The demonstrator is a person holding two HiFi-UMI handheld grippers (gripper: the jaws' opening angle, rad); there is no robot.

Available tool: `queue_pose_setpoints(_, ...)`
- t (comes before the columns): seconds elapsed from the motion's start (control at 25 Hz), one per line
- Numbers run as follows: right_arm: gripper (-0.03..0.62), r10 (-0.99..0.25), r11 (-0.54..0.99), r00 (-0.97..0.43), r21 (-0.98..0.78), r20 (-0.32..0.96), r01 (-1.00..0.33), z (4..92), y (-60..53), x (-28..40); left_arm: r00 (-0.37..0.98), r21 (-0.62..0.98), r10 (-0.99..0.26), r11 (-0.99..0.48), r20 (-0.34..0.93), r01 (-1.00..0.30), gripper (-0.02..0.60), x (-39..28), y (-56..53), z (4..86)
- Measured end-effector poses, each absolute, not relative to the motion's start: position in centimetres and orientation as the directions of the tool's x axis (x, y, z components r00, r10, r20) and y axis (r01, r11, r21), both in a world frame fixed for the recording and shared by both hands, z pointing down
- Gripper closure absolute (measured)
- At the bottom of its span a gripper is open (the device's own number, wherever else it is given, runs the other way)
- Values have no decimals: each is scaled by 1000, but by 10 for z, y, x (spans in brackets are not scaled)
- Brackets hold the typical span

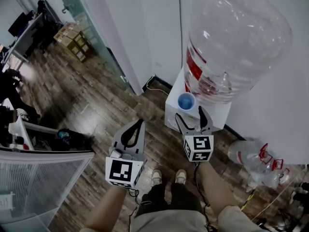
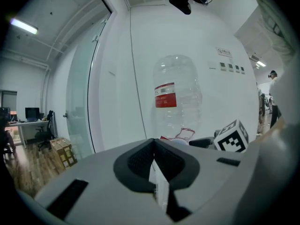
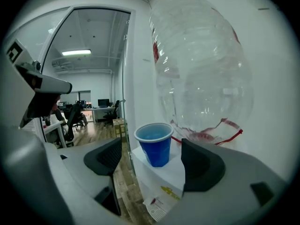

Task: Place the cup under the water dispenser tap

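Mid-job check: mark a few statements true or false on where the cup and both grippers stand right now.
1. The blue plastic cup stands upright on top of the white water dispenser. True.
2. The right gripper has its fingers pressed on the cup. False: they stand wide apart and the cup is just ahead of them, untouched.
3. The left gripper is shut with nothing between its fingers. True.
4. In the head view the cup sits to the right of the large clear water bottle. False: it sits to the bottle's left.
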State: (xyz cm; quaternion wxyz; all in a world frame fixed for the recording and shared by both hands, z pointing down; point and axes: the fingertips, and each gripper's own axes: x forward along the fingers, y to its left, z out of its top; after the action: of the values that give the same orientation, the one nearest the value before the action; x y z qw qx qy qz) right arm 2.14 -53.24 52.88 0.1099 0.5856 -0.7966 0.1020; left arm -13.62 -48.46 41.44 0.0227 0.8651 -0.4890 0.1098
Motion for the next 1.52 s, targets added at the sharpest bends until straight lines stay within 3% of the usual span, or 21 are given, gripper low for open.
queue_pose_setpoints(0.44, 226, -920, 212, -192, 23, 341, -977, 559, -566, 15, 444, -40, -855, -471, 267, -881, 575, -160, -494, 448)
queue_pose_setpoints(0.6, 275, -919, 174, -151, 31, 363, -984, 560, -573, 19, 435, -45, -855, -465, 281, -884, 575, -167, -489, 451)
queue_pose_setpoints(0.88, 315, -925, 187, -175, 3, 336, -982, 554, -566, 16, 432, -35, -851, -462, 299, -886, 575, -171, -485, 460)
queue_pose_setpoints(1.52, 316, -886, 227, -224, -41, 406, -973, 598, -465, 16, 499, 39, -791, -521, 353, -853, 575, -145, -471, 513)
